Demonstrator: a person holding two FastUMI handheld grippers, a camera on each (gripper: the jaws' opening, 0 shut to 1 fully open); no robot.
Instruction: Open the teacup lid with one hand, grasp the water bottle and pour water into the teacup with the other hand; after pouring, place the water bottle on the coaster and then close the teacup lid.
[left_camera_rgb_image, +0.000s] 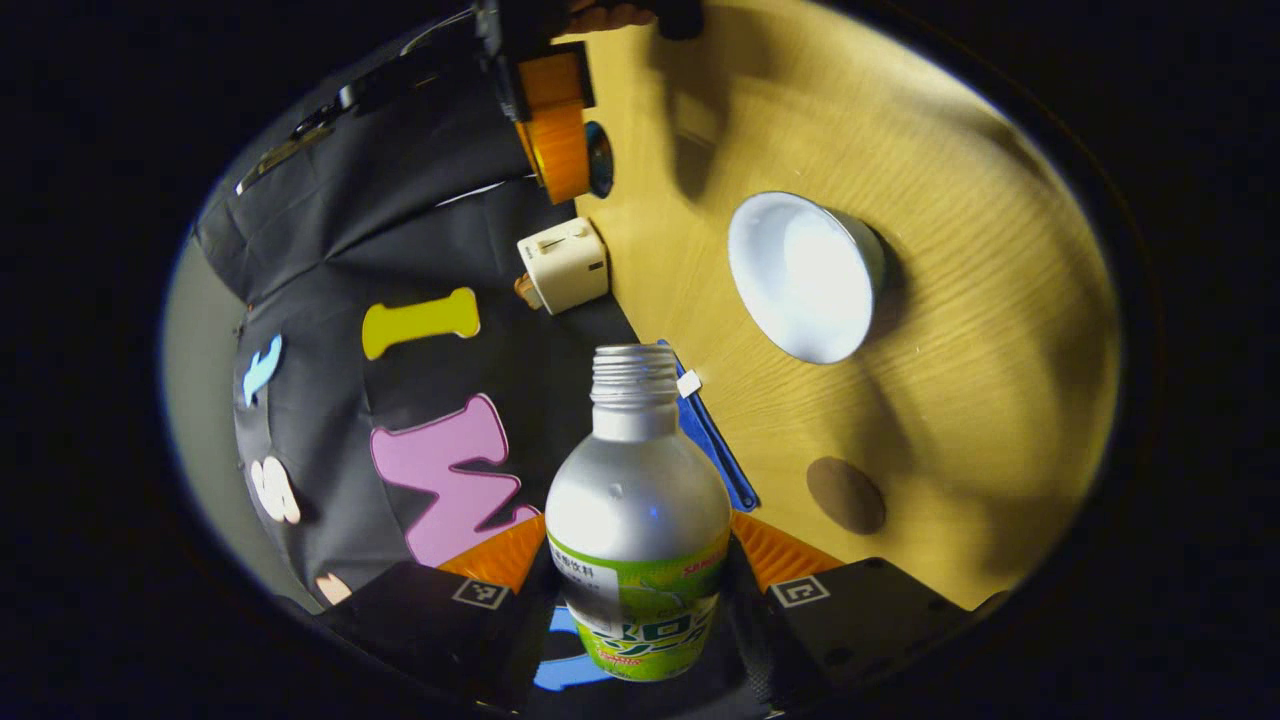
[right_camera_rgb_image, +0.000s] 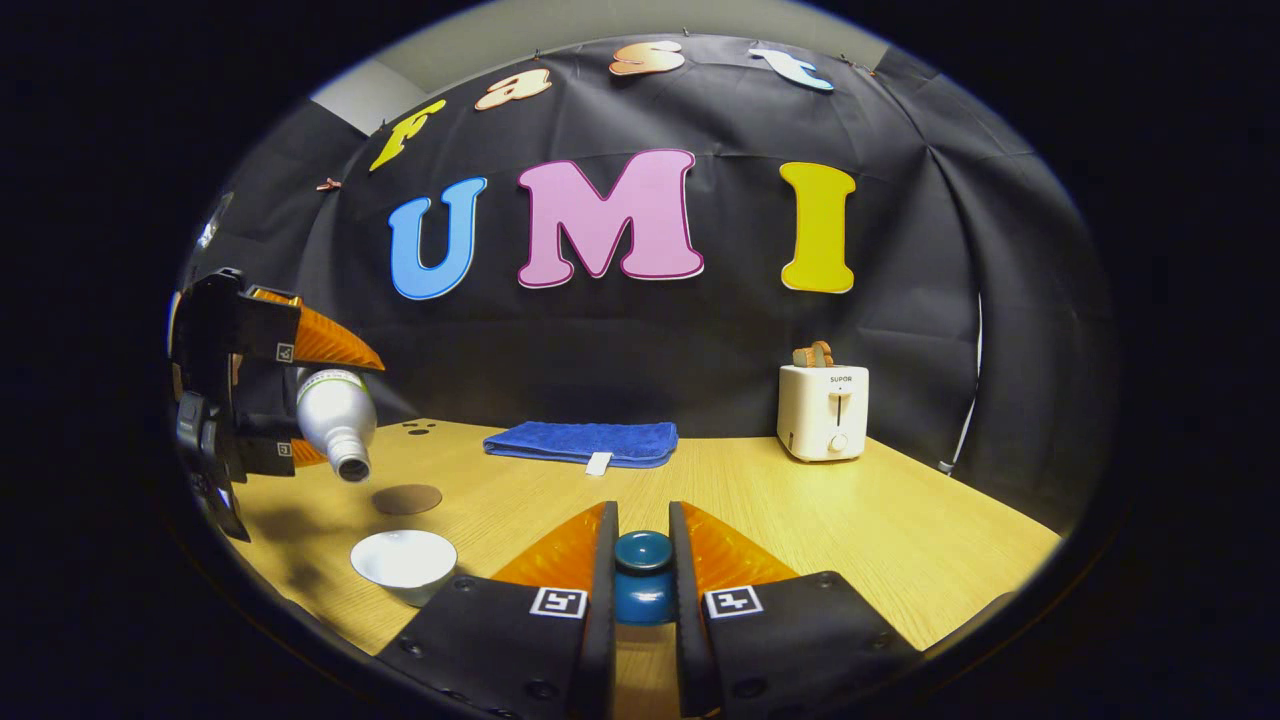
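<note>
In the left gripper view, the water bottle (left_camera_rgb_image: 637, 520) is clamped between the two fingers of the left gripper (left_camera_rgb_image: 640, 585), one finger pressed against each side of its labelled body. The bottle is silver metal with a green label round its lower part; its threaded neck is uncapped and open. In the right gripper view the same bottle (right_camera_rgb_image: 337, 420) is seen held tilted above the table, mouth pointing down and slightly toward the teacup (right_camera_rgb_image: 406, 560).

In the right gripper view, the teacup lid (right_camera_rgb_image: 643, 578) is gripped by its round knob between the nearly closed fingers of the right gripper (right_camera_rgb_image: 643, 565). The lid is dark blue and glossy.

One teacup is counted: a white, wide-mouthed bowl shape, standing uncovered on the wooden table (right_camera_rgb_image: 820, 510), below and just beyond the bottle's mouth. Whether water lies in it cannot be told. One coaster (right_camera_rgb_image: 406, 498), a flat brown disc, lies bare on the table just behind the cup, apart from it.

Farther back, one folded blue towel (right_camera_rgb_image: 583, 442) is laid along the table's rear edge. One white toaster (right_camera_rgb_image: 823, 410), with something brown in its slot, stands at the back right.
</note>
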